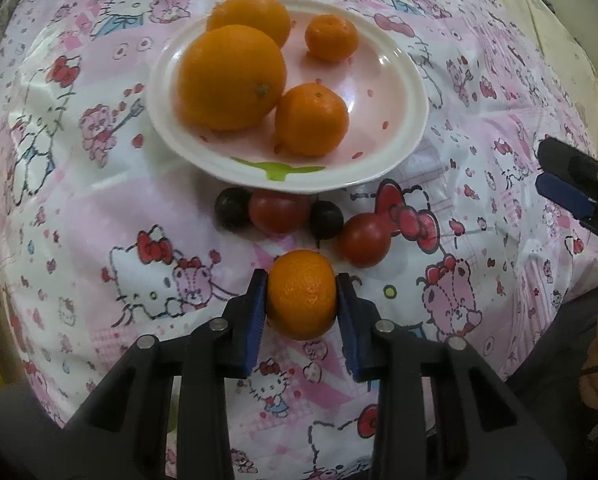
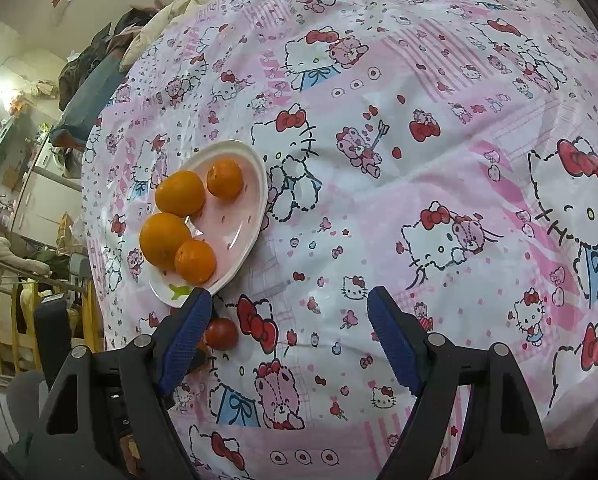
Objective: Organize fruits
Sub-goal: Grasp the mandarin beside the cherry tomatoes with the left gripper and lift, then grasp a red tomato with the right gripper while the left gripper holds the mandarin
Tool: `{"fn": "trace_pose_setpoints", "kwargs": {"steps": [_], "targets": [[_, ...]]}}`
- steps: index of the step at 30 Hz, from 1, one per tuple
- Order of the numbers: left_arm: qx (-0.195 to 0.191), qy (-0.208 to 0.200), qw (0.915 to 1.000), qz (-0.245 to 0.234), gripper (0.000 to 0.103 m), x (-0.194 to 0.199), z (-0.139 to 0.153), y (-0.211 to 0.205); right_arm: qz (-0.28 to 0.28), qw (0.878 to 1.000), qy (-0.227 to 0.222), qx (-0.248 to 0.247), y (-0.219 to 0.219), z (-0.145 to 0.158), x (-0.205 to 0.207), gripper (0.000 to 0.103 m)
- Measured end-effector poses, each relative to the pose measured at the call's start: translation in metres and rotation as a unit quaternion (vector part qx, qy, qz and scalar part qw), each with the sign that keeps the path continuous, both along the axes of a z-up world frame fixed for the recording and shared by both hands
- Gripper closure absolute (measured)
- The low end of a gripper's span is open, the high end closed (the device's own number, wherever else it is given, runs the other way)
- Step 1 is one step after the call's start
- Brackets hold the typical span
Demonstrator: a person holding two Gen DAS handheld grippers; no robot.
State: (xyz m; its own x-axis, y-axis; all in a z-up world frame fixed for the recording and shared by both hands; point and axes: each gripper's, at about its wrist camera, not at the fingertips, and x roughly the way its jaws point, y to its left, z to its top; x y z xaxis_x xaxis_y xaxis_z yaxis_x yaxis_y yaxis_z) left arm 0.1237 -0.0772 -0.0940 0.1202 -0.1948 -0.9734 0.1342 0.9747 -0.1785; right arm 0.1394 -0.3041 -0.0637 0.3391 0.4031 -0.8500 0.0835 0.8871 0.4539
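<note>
Left gripper [image 1: 301, 294], nearest the lens: blue pads pressed against either side of a small mandarin [image 1: 301, 295], which sits on the patterned pink cloth [image 1: 99, 208] just short of the plate. Grip narrow, fruit held between the fingers; whether it is lifted off the cloth cannot be told.

Just beyond the mandarin, a row on the cloth: dark grape [image 1: 232, 209], red tomato [image 1: 279, 211], second dark grape [image 1: 326, 219], second red tomato [image 1: 363, 239]. The first three sit close against the plate's near rim.

White plate [image 1: 403, 120] with pink centre, holding four orange fruits: large orange [image 1: 232, 78], another large one behind it [image 1: 249, 16], a mid-sized mandarin at front right [image 1: 311, 119], a small one at back right [image 1: 331, 37].

Right gripper [image 2: 289, 340]: jaws wide, nothing between them, over bare cloth to the right of the plate. Its left finger [image 2: 187, 340] overlaps the plate's near rim in the right wrist view; one tomato shows just beside it. Its tip also shows at the right edge of the left wrist view
</note>
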Motion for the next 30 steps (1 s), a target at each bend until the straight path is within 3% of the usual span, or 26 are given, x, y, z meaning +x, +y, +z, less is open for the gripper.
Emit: {"fn": "trace_pose_setpoints", "kwargs": {"steps": [6,14,22,26,30], "targets": [[-0.027,0.003,0.9989,0.039,0.074,-0.005,0.021,0.028,0.011,1.0,0.006,0.0,0.006,-0.003,0.0,0.02],[-0.018,-0.031,0.9955,0.088,0.074,0.0,0.041,0.067,0.101,0.994,0.024,-0.045,0.046,-0.019,0.002,0.02],[-0.023,-0.042,0.991,0.125,0.074,-0.001,0.046,0.091,0.216,0.971,0.014,-0.106,0.102,-0.035,-0.004,0.021],[-0.03,-0.04,0.9898,0.134,0.074,0.0,0.046,0.098,0.27,0.952,-0.007,-0.145,0.13,-0.041,-0.008,0.032],[-0.032,-0.039,0.9902,0.13,0.074,0.0,0.045,0.096,0.287,0.946,-0.033,-0.15,0.141,-0.04,-0.003,0.042]]}}
